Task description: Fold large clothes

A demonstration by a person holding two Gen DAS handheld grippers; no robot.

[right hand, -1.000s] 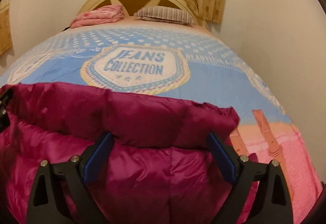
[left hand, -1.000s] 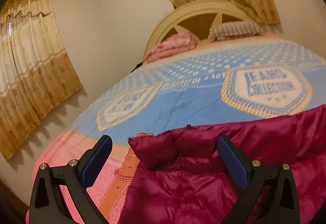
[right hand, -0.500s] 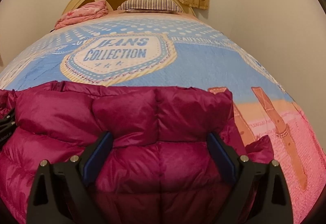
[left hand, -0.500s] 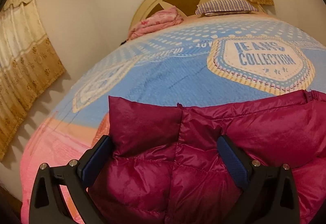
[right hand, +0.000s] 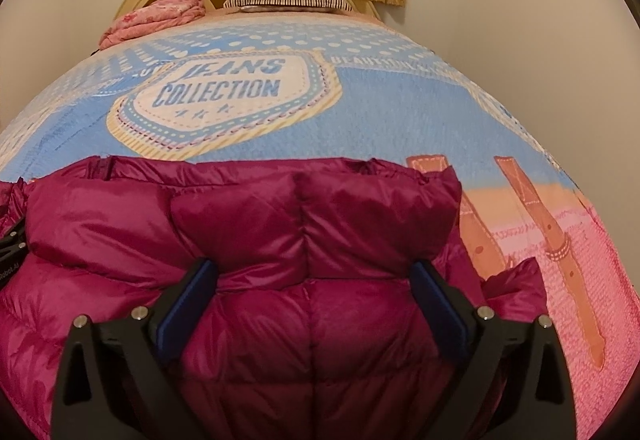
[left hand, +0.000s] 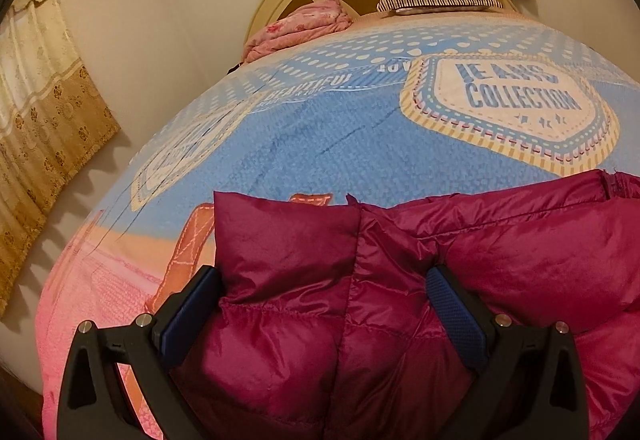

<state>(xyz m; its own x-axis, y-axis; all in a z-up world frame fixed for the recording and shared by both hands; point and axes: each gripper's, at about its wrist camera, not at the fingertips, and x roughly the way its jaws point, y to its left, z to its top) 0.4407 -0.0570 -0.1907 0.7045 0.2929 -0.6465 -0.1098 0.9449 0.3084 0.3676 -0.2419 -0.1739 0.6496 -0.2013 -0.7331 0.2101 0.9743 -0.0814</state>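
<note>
Both fingers (left hand: 192, 304) (right hand: 188, 300) spread wide, empty; magenta puffer jacket (left hand: 360, 300) (right hand: 304, 240) bulging between them.

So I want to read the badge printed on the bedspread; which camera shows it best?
The right wrist view: the badge sits centred, whole, reading "JEANS COLLECTION". The left wrist view shows it off to the right and more distorted.

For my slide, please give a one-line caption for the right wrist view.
Open right hand-held gripper over a magenta puffer jacket on a printed bedspread.

Both tongs advanced over magenta puffer jacket (left hand: 304, 280); folded edge now farther up bed.
</note>
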